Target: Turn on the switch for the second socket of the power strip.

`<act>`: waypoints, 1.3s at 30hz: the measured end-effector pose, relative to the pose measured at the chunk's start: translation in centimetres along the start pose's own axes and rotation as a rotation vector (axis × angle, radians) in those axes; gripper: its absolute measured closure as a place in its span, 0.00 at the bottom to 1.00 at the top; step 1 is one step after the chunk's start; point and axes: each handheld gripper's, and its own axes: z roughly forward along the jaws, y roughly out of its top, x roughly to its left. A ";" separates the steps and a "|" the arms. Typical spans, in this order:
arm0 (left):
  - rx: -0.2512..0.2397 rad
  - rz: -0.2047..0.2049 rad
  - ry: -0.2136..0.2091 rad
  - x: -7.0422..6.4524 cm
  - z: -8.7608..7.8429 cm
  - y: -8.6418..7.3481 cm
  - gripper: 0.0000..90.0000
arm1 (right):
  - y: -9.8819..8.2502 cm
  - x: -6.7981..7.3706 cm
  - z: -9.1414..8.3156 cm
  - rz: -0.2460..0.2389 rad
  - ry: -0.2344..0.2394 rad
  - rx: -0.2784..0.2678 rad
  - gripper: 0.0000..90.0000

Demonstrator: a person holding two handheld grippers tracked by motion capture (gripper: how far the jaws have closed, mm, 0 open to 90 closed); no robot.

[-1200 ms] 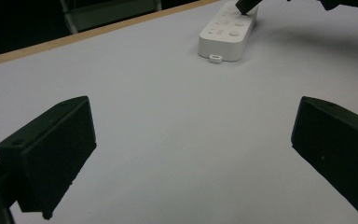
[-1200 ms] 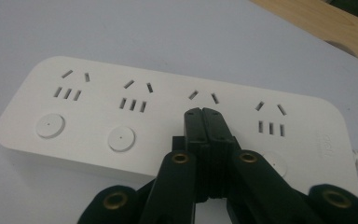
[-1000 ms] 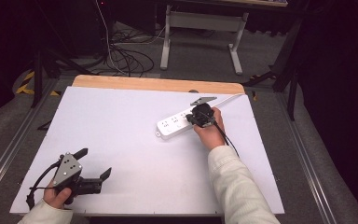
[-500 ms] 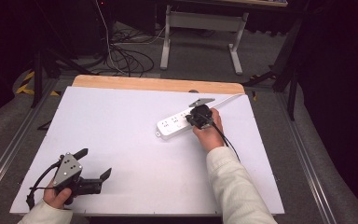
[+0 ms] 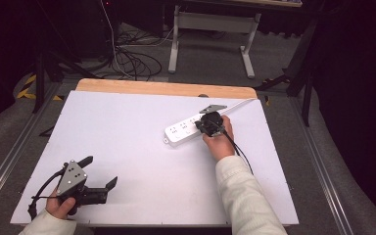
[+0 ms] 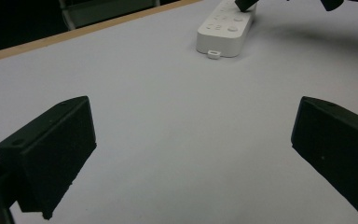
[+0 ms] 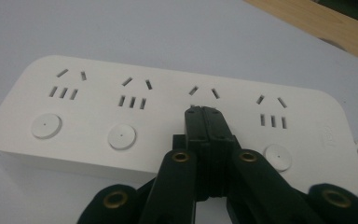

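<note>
A white power strip with several sockets and round buttons lies on the white table cover, right of centre. My right gripper is shut with nothing between its jaws. Its tips rest on the strip at the third socket and hide that socket's lower slots and button. My left gripper sits low at the front left, held by a hand, far from the strip. It is open, its two black jaws spread wide over bare cover. The strip's near end shows beyond them.
The strip's white cord runs toward the far right corner. A wooden table edge borders the far side of the white cover. Beyond it the floor holds loose cables and a white desk frame.
</note>
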 end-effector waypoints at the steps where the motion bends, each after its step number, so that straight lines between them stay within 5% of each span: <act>1: 0.001 0.005 0.002 0.0 0.0 0.0 0.00 | 0.0 0.0 0.0 -0.001 0.000 -0.001 1.00; 15: 0.003 0.006 -0.001 0.0 0.0 0.0 0.00 | -0.3 0.0 0.0 0.015 0.005 -0.020 1.00; 33: 0.008 -0.005 0.000 0.0 0.1 0.0 0.00 | -0.2 0.4 0.2 -0.030 -0.014 -0.014 1.00; 39: 0.008 -0.007 0.003 0.1 0.1 0.0 0.00 | -0.1 0.4 0.1 0.000 -0.009 -0.018 1.00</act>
